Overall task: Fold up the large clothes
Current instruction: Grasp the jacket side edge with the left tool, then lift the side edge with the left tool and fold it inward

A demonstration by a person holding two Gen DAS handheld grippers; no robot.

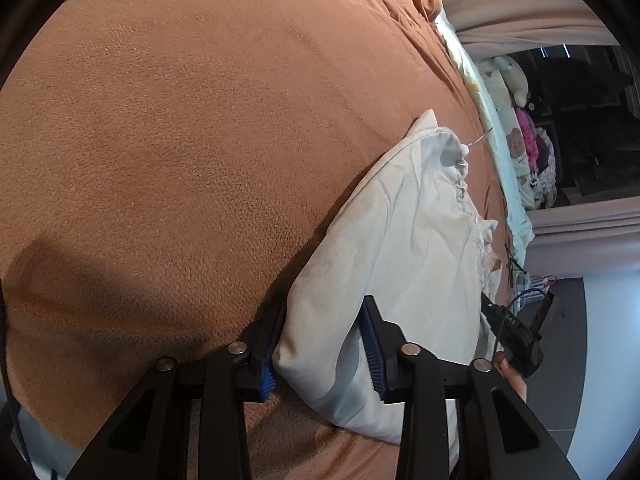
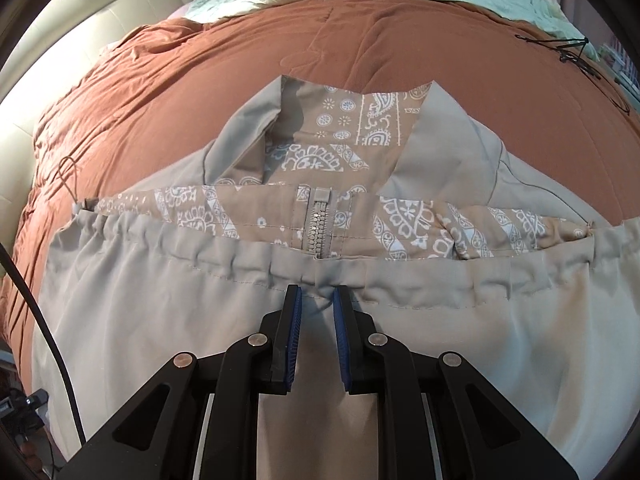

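This is a home bedroom: a bed (image 2: 420, 0) under a rust-orange duvet (image 2: 200, 92), a cream padded headboard (image 2: 100, 32), pinkish curtains (image 1: 520, 0), and what look like plush toys (image 1: 512, 76) piled alongside.

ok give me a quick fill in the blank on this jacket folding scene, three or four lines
1. The beige jacket lies on a ____-coloured bed cover.
2. The jacket's lining carries a white ____ print.
3. The right gripper pinches the gathered hem just below the closed ____.
4. In the left wrist view, the left gripper has a bulky fold of the ____ between its fingers.

Missing words: orange; paisley; zipper; jacket
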